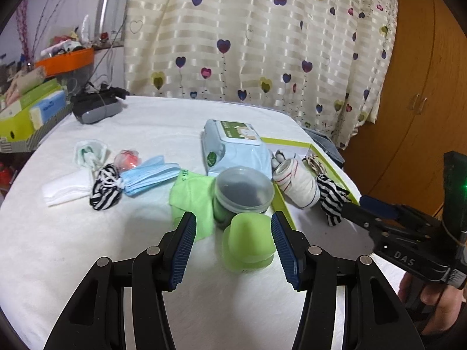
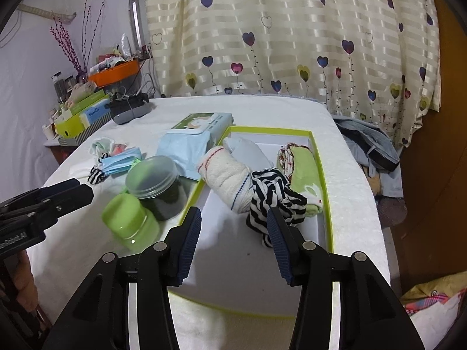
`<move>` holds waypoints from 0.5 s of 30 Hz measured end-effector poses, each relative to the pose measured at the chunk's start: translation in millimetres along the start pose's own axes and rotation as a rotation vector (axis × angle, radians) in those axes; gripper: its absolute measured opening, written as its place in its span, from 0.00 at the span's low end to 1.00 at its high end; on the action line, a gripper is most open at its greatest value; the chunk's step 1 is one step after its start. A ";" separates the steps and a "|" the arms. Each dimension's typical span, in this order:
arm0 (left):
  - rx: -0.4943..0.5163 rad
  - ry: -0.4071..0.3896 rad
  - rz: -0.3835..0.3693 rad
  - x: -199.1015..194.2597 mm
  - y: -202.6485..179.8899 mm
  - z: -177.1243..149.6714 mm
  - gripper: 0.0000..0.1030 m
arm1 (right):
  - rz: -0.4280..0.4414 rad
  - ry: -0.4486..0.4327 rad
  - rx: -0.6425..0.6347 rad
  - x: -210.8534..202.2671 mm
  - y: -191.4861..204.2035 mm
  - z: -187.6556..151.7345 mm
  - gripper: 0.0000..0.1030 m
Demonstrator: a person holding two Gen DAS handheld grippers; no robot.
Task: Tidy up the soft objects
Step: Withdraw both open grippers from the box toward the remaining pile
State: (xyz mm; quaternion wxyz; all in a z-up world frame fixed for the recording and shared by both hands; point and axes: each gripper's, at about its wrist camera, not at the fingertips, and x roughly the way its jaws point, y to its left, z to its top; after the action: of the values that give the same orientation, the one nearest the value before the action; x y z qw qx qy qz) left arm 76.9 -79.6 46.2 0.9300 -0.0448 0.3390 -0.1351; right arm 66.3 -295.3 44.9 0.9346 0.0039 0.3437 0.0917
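Note:
A green-rimmed white tray [image 2: 321, 175] lies on the white table and holds a rolled white sock [image 2: 227, 175], a green cloth [image 2: 305, 169] and a black-and-white striped sock [image 2: 271, 195]. My right gripper [image 2: 233, 227] is open above the tray; the striped sock hangs against its right finger [image 2: 277, 233]. My left gripper [image 1: 233, 233] is open around a green bottle [image 1: 248, 239]. On the table to the left lie another striped sock [image 1: 105, 186], blue masks [image 1: 149, 178], a white cloth [image 1: 67, 189] and a green cloth [image 1: 192, 201].
A clear-lidded dark jar [image 1: 242, 192] stands behind the green bottle. A wet-wipes pack [image 1: 233, 148] lies beside the tray. A black device [image 1: 96, 105] sits at the far left. Boxes [image 1: 26, 110] stack left of the table. A curtain hangs behind.

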 end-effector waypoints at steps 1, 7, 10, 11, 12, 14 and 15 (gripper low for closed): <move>0.000 -0.001 0.002 -1.7 1.1 -1.0 0.51 | 0.002 -0.004 -0.003 -2.6 2.5 -0.1 0.47; -0.013 -0.006 0.012 -11.5 12.7 -6.8 0.51 | 0.004 -0.015 -0.026 -12.4 17.2 0.2 0.47; -0.021 -0.008 0.020 -16.0 17.1 -9.5 0.51 | 0.012 -0.024 -0.037 -18.7 24.9 -0.5 0.47; -0.022 -0.010 0.022 -18.0 18.9 -10.3 0.51 | 0.013 -0.027 -0.042 -20.9 28.0 -1.1 0.47; -0.024 -0.011 0.023 -18.9 20.1 -10.4 0.51 | 0.013 -0.030 -0.045 -22.4 30.4 -1.0 0.47; -0.028 -0.015 0.025 -22.0 22.6 -11.6 0.51 | 0.017 -0.032 -0.051 -25.3 35.0 -0.9 0.47; -0.029 -0.017 0.026 -23.5 24.6 -11.8 0.51 | 0.017 -0.032 -0.052 -25.8 36.4 -1.0 0.47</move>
State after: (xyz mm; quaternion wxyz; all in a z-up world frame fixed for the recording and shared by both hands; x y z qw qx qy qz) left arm 57.5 -49.2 47.4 0.9337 -0.0549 0.3337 -0.1175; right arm 40.3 -264.1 63.3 0.9390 -0.0161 0.3260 0.1085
